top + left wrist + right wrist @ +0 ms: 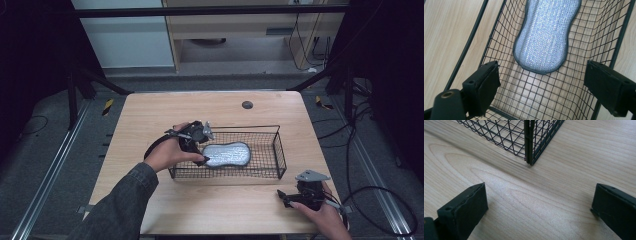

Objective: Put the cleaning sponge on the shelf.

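Note:
A black wire basket (pixel 278 150) stands on the wooden table, and a silvery grey scrubbing pad (pixel 227 154) lies flat on its bottom. My left gripper (pixel 200 145) hangs over the basket's left end, open, its jaws wide apart and nothing between them. In the left gripper view the pad (pixel 544 37) lies just beyond the fingertips (pixel 482 85), inside the basket's mesh (pixel 499 37). My right gripper (pixel 286 196) rests low at the table's front right, open and holding nothing. The right gripper view shows the basket's near corner (pixel 529 142) ahead of its jaws.
The light wooden table (pixel 150 120) has a small dark round hole (pixel 247 104) near its far edge. Dark frame bars and cables surround the table on the floor. Bare tabletop lies left of and behind the basket.

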A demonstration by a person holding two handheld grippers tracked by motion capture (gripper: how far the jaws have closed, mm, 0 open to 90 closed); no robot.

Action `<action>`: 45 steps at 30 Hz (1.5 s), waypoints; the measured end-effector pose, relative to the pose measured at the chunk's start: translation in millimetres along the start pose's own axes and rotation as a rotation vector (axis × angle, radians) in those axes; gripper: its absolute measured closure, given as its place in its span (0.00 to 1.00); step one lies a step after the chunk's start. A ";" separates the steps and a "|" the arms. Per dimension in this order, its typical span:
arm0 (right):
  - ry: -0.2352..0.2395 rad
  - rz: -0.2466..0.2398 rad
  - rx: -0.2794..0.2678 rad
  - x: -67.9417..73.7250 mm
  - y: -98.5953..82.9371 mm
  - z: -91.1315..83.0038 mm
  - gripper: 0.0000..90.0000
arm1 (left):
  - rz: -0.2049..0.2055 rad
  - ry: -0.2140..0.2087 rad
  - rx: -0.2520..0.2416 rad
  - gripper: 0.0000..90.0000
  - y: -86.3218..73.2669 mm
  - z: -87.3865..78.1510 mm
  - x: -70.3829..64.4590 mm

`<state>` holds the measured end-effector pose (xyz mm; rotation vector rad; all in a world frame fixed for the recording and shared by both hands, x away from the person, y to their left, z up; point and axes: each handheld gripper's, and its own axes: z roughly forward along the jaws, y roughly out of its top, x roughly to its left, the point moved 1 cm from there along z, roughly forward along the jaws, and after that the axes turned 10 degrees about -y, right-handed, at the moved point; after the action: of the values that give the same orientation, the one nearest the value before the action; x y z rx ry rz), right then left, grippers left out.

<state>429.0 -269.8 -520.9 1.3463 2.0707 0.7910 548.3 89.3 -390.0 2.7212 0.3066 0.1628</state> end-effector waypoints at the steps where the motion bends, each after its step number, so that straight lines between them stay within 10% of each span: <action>1: 0.000 0.000 0.000 0.0 0.0 0.0 0.00 | 0.001 0.002 -0.001 0.15 -0.2 -0.4 -0.2; 27: -0.001 0.000 0.000 0.0 0.0 0.1 0.00 | -0.033 0.027 -0.097 0.29 -11.5 -25.7 -8.6; 45: -0.001 0.000 0.000 0.0 0.0 -0.1 0.00 | -0.129 0.084 -0.221 0.30 -48.7 -50.3 -14.4</action>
<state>428.9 -269.8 -520.9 1.3464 2.0702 0.7905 517.2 148.3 -364.4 2.4714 0.4582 0.2588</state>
